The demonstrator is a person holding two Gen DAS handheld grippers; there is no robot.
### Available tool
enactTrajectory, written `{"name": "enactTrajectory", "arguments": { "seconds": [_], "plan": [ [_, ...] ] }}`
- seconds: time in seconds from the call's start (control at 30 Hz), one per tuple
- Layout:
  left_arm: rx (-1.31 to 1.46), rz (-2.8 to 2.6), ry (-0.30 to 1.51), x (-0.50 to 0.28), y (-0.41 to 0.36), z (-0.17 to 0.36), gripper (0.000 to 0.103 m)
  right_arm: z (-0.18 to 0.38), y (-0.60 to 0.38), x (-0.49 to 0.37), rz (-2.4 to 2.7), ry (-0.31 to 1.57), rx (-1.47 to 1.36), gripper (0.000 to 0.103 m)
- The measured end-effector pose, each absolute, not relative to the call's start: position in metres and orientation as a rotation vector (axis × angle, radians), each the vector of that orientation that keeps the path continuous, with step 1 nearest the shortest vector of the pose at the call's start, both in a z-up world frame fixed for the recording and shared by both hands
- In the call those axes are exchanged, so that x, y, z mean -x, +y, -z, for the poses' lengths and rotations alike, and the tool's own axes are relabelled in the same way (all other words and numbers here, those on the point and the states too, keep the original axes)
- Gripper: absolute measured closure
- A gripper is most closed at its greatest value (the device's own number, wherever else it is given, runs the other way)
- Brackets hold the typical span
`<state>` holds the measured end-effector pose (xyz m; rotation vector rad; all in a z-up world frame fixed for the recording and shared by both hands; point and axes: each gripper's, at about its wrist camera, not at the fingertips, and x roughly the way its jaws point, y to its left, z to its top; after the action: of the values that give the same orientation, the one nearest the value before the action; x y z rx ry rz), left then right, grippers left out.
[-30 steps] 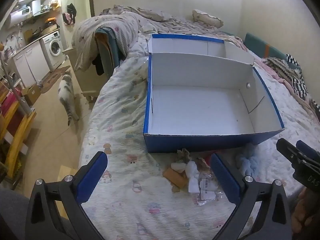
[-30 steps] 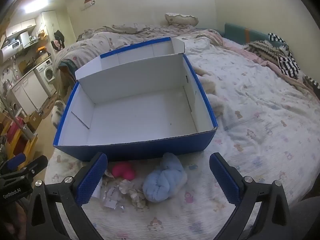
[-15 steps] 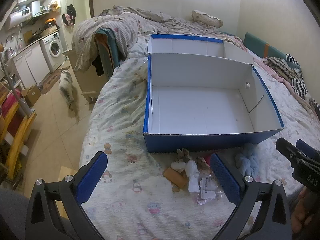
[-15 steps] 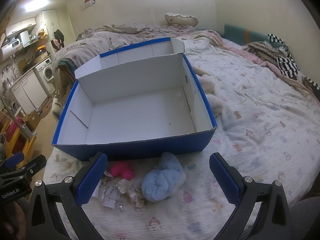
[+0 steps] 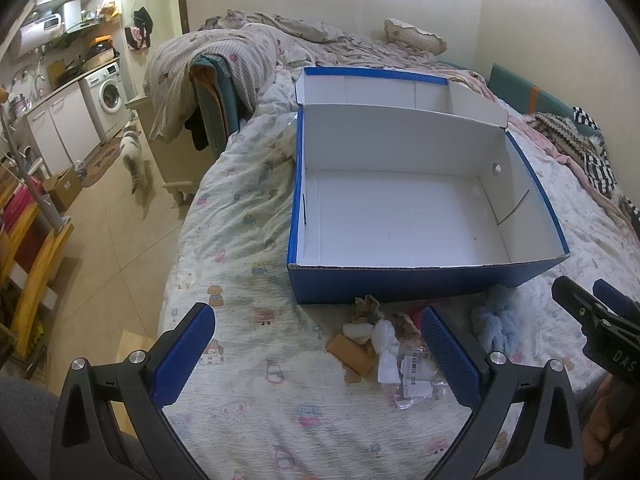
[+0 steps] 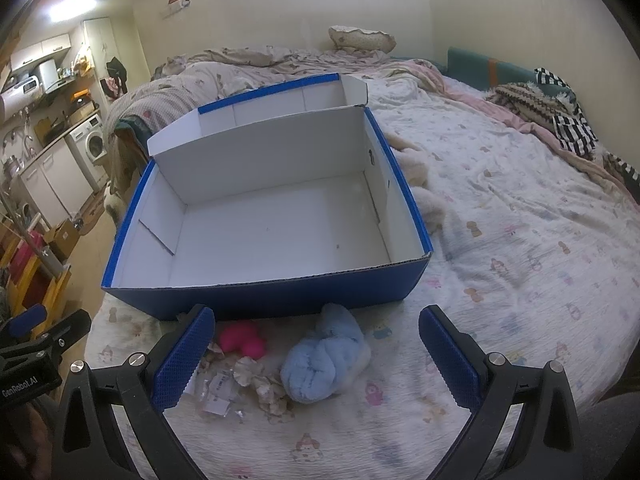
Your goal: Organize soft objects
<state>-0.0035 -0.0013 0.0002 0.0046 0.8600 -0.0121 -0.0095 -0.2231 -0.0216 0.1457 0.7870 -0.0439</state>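
Note:
An open blue box with a white inside [image 5: 400, 216] [image 6: 272, 232] lies on the bed, with nothing in it. In front of it lie a light blue plush bundle [image 6: 320, 364] [image 5: 496, 322], a pink soft toy [image 6: 242, 340], white cloth [image 5: 386, 344], a tan block [image 5: 352, 354] and clear plastic packets [image 5: 416, 376] [image 6: 218, 392]. My left gripper [image 5: 316, 354] is open above the bed, near the small pile. My right gripper [image 6: 316, 358] is open, with the blue bundle between its fingers and below them.
The bed sheet [image 6: 520, 240] spreads to the right, with striped clothes [image 6: 560, 112] at its far edge. A rumpled duvet [image 5: 224, 64] lies behind the box. Left of the bed are the floor, a cat [image 5: 134, 156], a washing machine [image 5: 106, 92] and yellow furniture [image 5: 32, 264].
Both grippers have stayed open and nearly still. The cat has walked away across the floor toward the washing machine.

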Motion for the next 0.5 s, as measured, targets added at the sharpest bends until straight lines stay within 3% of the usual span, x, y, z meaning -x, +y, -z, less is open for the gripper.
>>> {"name": "enactTrajectory", "arguments": {
  "seconds": [0.5],
  "plan": [
    [-0.009,0.013,0.857,0.0032,-0.0020,-0.0006,0.001,0.0210,-0.2228,0.0093,0.044,0.786,-0.145,0.000]
  ]
}}
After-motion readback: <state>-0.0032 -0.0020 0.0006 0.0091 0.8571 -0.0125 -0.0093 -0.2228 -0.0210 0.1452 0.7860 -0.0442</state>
